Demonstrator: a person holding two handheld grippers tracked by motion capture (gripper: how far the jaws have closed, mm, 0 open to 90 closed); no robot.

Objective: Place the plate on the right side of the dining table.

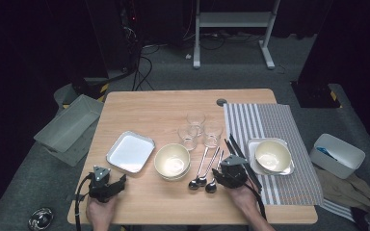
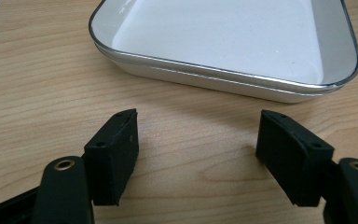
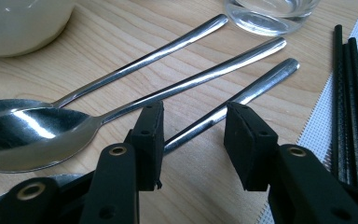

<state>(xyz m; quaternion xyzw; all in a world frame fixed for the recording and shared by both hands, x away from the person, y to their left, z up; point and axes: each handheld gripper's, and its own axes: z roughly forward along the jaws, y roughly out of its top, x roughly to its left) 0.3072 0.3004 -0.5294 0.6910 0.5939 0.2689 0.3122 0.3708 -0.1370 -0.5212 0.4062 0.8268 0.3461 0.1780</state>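
Jaws of right gripper [image 3: 193, 135] parted, straddling handle of nearest spoon [image 3: 242, 98] without pads [image 3: 151, 140] clearly pressing on it; contact hard to confirm from right gripper view. Jaws of left gripper [image 2: 196, 144] spread wide over bare table [image 2: 37, 93], nothing between them.

No readable brand, label or writing anywhere.

Three spoons lying side by side on wood, bowls toward the person, handles fanning away: nearest spoon, middle spoon [image 3: 121, 109], far spoon [image 3: 140, 60]. Seen from high view as a cluster [image 1: 203, 171] between cream bowl [image 1: 172, 161] and striped placemat [image 1: 274, 144]. Black chopsticks [image 3: 349, 93] just right of nearest spoon, on placemat edge, close beside the right jaw. Glass base [image 3: 270, 14] just beyond spoon handle ends; three glasses [image 1: 200, 127] grouped there in high view. Second bowl [image 1: 272, 155] sitting on square plate on placemat. White square dish [image 2: 223, 51] with silver rim directly ahead of left gripper, near but apart. Grey bin [image 1: 67, 127] off table's left edge, white box [image 1: 337, 154] on floor at right.

Nearest spoon: polished steel, slim straight handle with rounded end, flat on table, bowl end hidden beneath gripper body.
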